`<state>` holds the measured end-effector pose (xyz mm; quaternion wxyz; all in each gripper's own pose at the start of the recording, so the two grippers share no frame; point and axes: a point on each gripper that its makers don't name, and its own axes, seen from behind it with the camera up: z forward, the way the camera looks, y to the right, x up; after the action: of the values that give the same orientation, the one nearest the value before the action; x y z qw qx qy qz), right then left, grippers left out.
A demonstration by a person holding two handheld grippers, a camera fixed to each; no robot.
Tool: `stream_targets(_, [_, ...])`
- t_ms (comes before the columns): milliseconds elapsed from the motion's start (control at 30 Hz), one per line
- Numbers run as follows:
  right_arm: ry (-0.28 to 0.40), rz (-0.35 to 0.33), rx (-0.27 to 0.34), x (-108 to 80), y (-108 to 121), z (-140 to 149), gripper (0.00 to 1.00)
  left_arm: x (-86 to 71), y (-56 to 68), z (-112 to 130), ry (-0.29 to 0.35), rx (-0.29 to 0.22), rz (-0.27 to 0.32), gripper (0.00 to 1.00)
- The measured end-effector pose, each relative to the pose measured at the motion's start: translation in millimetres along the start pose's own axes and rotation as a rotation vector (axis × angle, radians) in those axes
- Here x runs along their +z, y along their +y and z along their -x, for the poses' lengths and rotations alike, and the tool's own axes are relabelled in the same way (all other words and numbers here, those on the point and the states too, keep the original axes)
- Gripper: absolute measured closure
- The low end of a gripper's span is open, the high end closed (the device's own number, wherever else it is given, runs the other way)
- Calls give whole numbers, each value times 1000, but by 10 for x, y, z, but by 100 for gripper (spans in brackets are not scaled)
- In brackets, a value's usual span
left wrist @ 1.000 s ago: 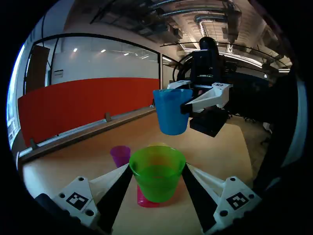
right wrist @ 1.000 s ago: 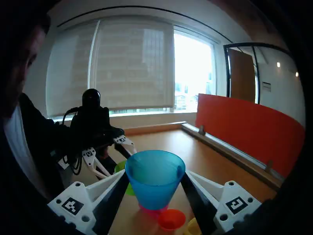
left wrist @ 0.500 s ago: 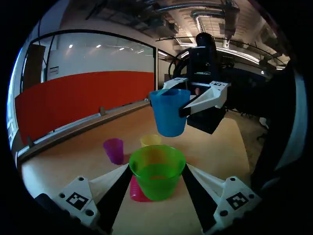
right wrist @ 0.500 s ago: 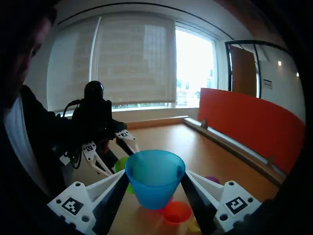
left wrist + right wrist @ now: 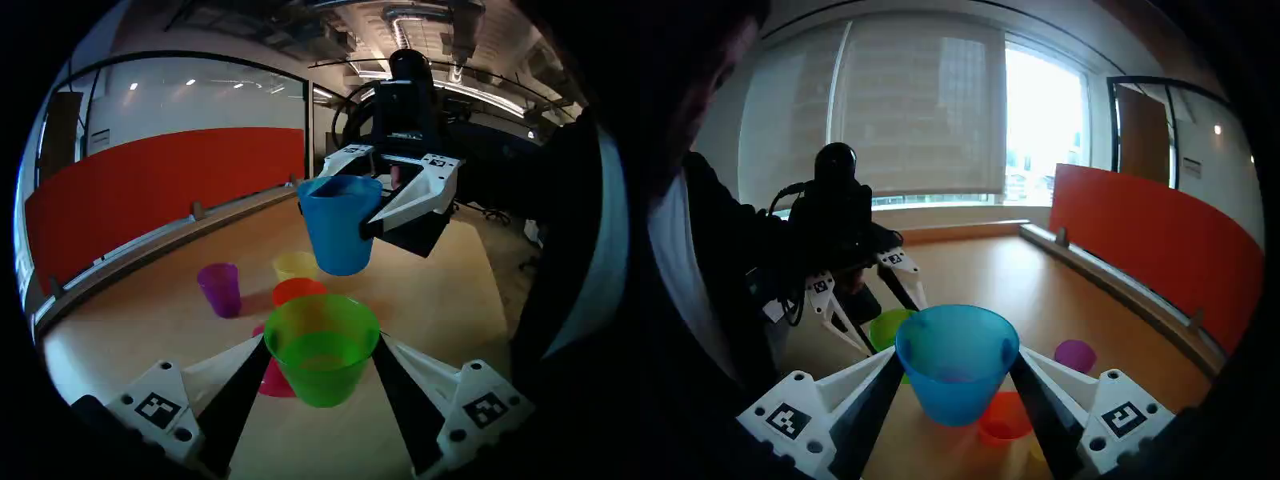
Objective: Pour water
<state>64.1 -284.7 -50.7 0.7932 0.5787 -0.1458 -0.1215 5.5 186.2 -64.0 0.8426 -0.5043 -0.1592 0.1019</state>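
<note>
Left gripper view: left gripper [image 5: 320,346] fingers pinch the translucent green plastic cup [image 5: 322,376] mid-wall, right gripper [image 5: 956,360] fingers likewise clamp the blue plastic cup [image 5: 956,388], raised just above and beyond the green cup; light, thin, slick walls, so squeeze gently below the rim.

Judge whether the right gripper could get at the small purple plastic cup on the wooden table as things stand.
Probably not yet: the right gripper is shut on a blue plastic cup, so its grip is taken. The way itself looks free; the purple cup stands apart on the table.
</note>
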Motion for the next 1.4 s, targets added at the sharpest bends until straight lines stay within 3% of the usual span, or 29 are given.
stream_targets(700, [-114, -47, -56, 146, -185, 531, 10, 80, 71, 367, -86, -11, 23, 13])
stream_targets(1400, [-170, -71, -76, 276, -250, 878, 9, 80, 98, 614, -182, 32, 55, 13])
